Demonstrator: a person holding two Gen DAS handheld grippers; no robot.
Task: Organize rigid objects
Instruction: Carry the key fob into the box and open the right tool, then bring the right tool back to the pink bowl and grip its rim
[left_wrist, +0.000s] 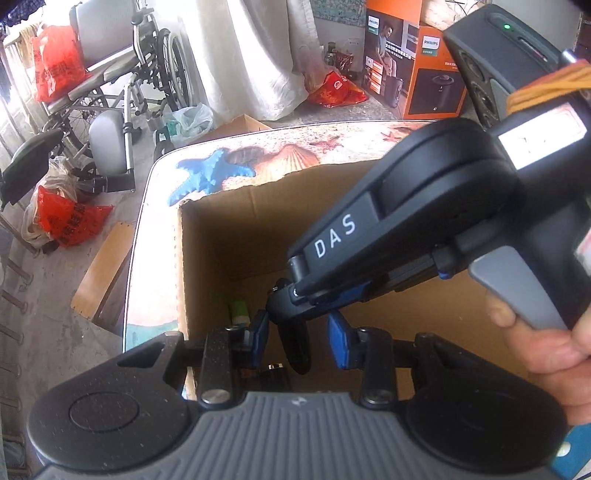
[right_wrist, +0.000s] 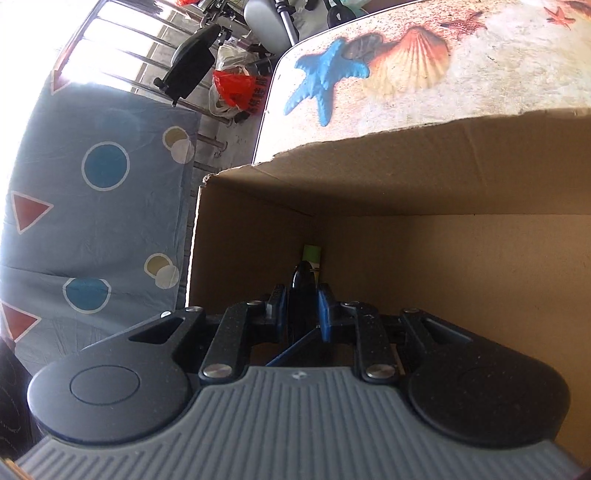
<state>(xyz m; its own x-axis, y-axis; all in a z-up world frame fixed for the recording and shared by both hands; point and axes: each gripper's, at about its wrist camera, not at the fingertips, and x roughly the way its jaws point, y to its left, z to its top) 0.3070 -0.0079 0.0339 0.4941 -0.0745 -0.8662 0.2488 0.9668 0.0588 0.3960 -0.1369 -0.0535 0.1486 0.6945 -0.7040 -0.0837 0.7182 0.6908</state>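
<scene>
An open cardboard box stands on the seashell-patterned table. My right gripper reaches down inside the box and is shut on a black oblong object. In the left wrist view the right gripper comes in from the upper right, with the black object hanging below its fingers. My left gripper is open above the box's near edge, its blue pads either side of the black object without touching it. A green-capped item stands in the box's far corner, also in the right wrist view.
A small dark item lies on the box floor near my left gripper. Beyond the table are a wheelchair, red bags, an orange Philips carton and a wooden stool. A blue patterned sheet hangs left of the box.
</scene>
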